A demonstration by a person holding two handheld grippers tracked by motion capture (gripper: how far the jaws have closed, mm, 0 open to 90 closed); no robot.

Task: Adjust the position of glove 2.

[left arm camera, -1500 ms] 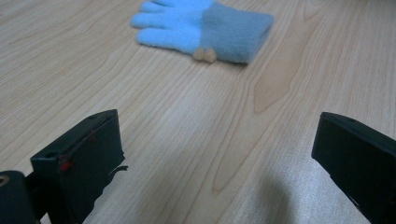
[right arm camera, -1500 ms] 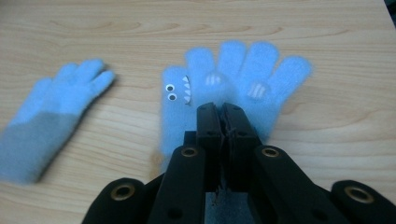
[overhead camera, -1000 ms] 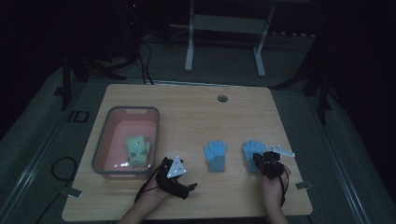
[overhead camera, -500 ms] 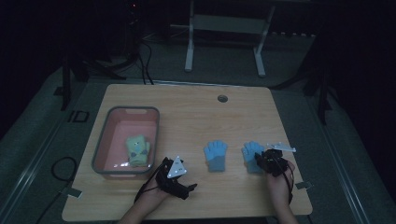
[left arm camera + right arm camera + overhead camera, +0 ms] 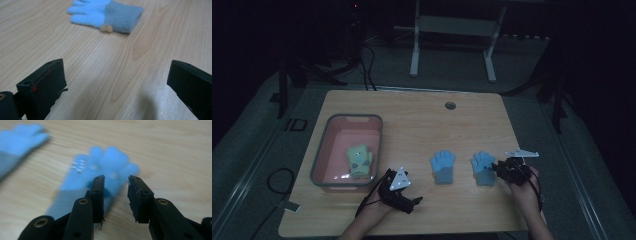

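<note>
Two light blue gloves lie flat on the wooden table (image 5: 412, 125): a left one (image 5: 443, 166) and a right one (image 5: 482, 167). My right gripper (image 5: 495, 168) sits at the right glove's edge. In the right gripper view, my right gripper (image 5: 116, 185) holds its jaws a little apart just over that blurred glove (image 5: 82, 177), with nothing pinched between them; the other glove (image 5: 17, 142) is at the upper left. My left gripper (image 5: 413, 200) rests near the front edge. My left gripper (image 5: 117, 82) is wide open over bare wood, with a glove (image 5: 107, 12) well ahead.
A pink basin with a grey rim (image 5: 319, 150) stands at the table's left and holds a yellow-green glove (image 5: 358, 160). A round cable hole (image 5: 450, 105) is at the far middle. A white frame (image 5: 452, 25) stands on the floor behind the table.
My right gripper has crept slightly forward beside the right glove. The left gripper and both gloves stay where they were.
</note>
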